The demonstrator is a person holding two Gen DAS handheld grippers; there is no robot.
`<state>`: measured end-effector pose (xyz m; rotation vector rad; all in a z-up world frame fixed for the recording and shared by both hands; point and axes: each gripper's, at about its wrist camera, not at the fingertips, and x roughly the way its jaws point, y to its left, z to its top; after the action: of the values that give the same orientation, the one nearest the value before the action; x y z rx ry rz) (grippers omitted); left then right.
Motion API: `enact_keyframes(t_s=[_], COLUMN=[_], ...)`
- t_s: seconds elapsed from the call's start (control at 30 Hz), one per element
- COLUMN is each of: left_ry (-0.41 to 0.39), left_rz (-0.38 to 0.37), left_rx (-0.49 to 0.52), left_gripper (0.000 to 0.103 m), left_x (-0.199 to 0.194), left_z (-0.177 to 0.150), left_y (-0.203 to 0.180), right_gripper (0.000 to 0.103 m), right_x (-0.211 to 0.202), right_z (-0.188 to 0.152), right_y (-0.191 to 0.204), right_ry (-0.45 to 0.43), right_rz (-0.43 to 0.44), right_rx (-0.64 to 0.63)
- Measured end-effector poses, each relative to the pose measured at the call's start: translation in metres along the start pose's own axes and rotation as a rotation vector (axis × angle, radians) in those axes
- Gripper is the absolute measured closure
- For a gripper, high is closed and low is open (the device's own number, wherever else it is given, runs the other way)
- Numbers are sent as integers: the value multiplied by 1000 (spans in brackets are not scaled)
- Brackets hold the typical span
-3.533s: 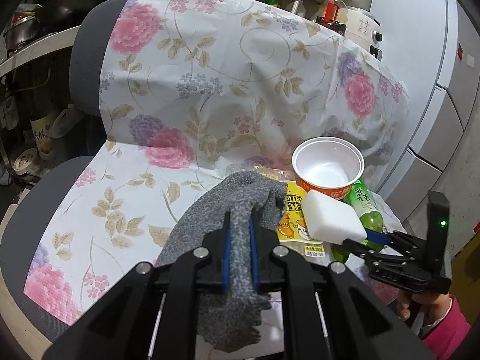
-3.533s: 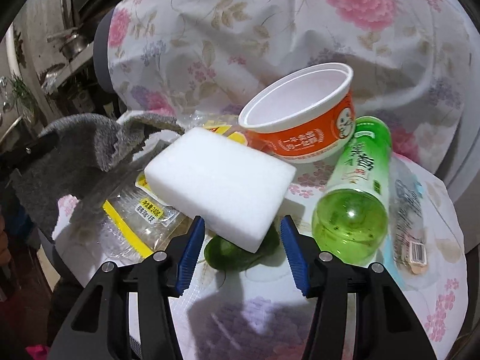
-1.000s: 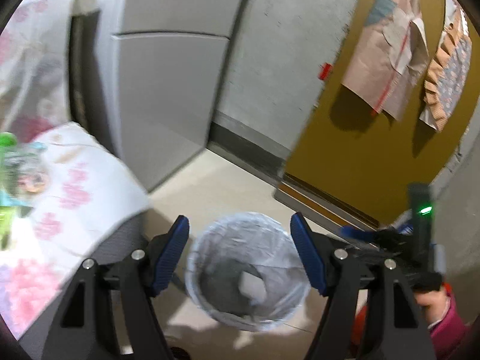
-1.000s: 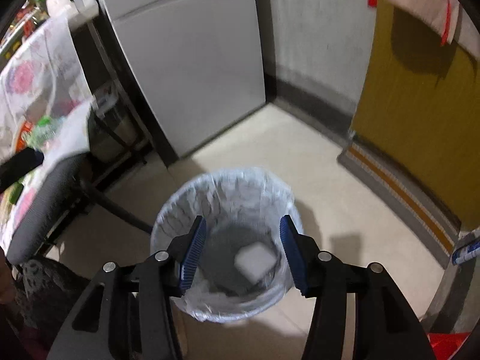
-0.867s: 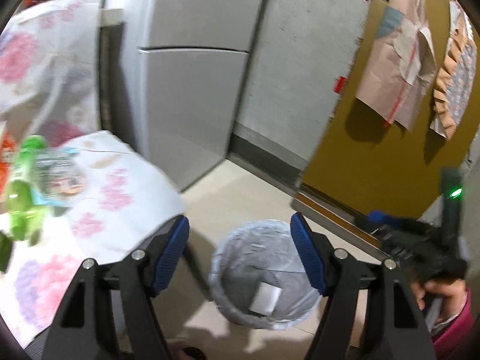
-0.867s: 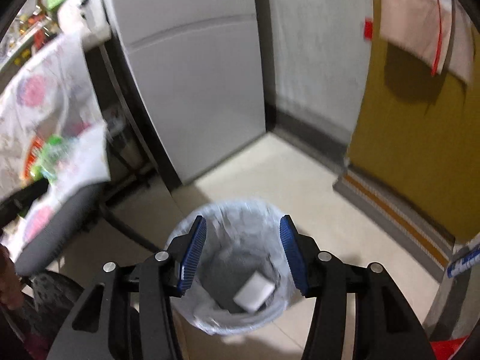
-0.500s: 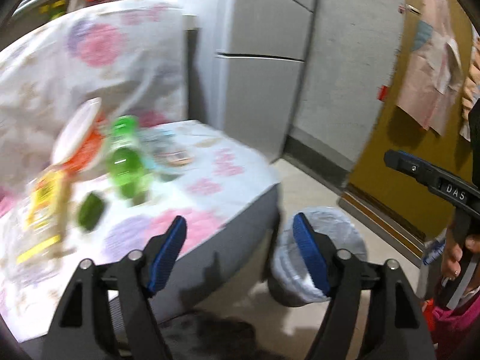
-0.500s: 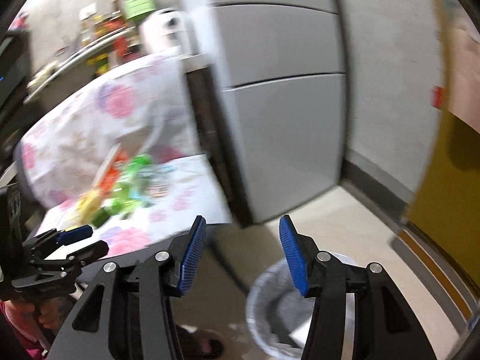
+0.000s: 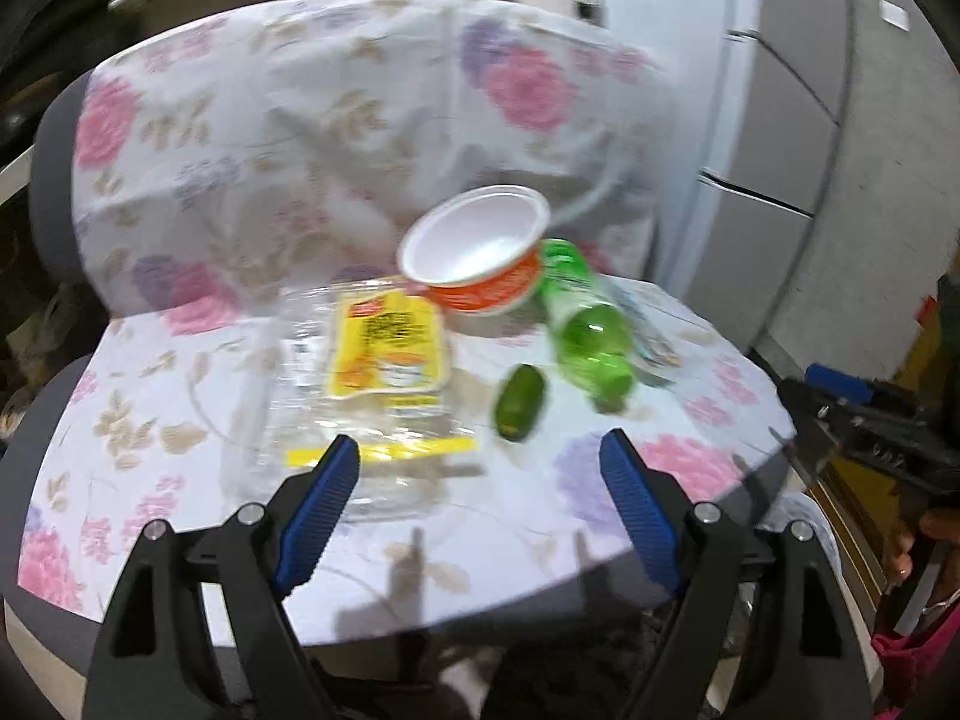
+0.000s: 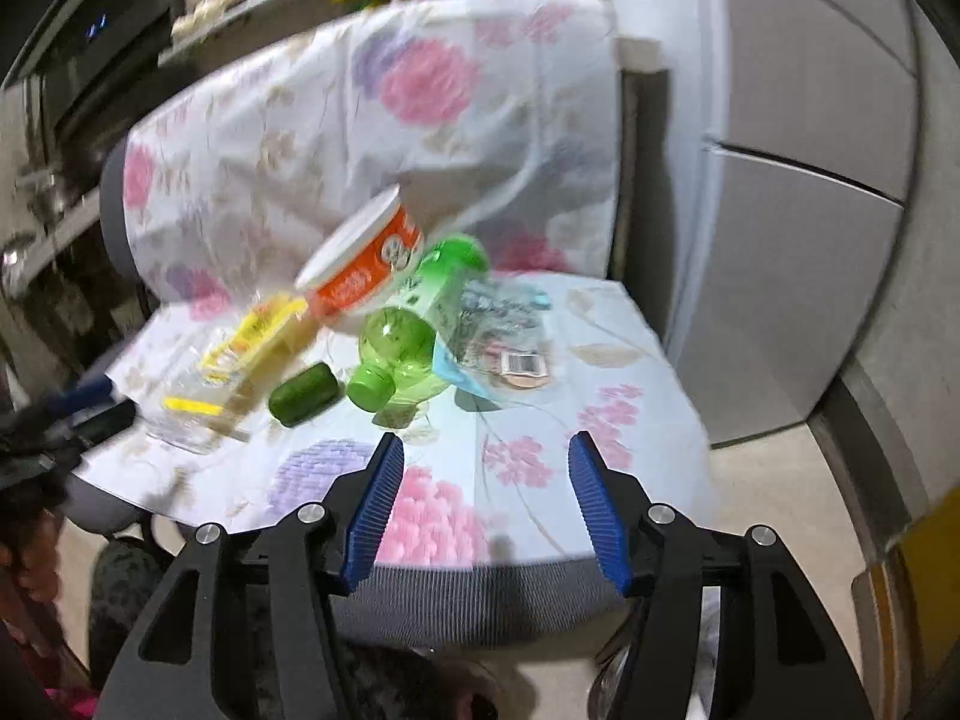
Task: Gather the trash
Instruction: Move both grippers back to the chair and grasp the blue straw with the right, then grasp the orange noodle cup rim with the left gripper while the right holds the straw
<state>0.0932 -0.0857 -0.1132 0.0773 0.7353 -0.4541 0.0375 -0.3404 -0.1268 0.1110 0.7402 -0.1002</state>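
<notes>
An empty orange-and-white bowl (image 9: 480,252) lies tipped toward the chair seat's back edge. Touching its right side, a green bottle (image 9: 585,324) lies flat, cap forward. A clear yellow-labelled wrapper (image 9: 372,372) sprawls mid-seat; a small dark-green piece (image 9: 519,402) lies between wrapper and bottle.

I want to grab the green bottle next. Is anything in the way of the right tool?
Nothing visible blocks it. The right tool is open, and only bare flowered cloth lies between it and the green bottle.
</notes>
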Motion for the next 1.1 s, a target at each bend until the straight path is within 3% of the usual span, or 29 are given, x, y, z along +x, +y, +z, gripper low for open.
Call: enact_keyframes(t_s=[0.3, 0.67, 0.73, 0.8, 0.93, 1.1], left_ry=[4, 33, 33, 31, 32, 32], left_rz=[117, 110, 101, 102, 102, 83], left_rx=[-63, -82, -80, -71, -67, -34], left_gripper=[23, 23, 23, 23, 23, 23], left_x=[29, 49, 48, 46, 45, 52], left_z=[16, 20, 20, 20, 22, 36], left_y=[35, 31, 27, 23, 22, 10], right_gripper=[45, 48, 81, 92, 101, 102], right_x=[81, 144, 144, 135, 101, 52], right_z=[13, 26, 29, 32, 38, 55], right_y=[26, 53, 53, 46, 32, 10], right_ry=[71, 104, 107, 94, 47, -34], right_rz=[-55, -234, -252, -243, -168, -49], right_rx=[-179, -421, -432, -404, -323, -177])
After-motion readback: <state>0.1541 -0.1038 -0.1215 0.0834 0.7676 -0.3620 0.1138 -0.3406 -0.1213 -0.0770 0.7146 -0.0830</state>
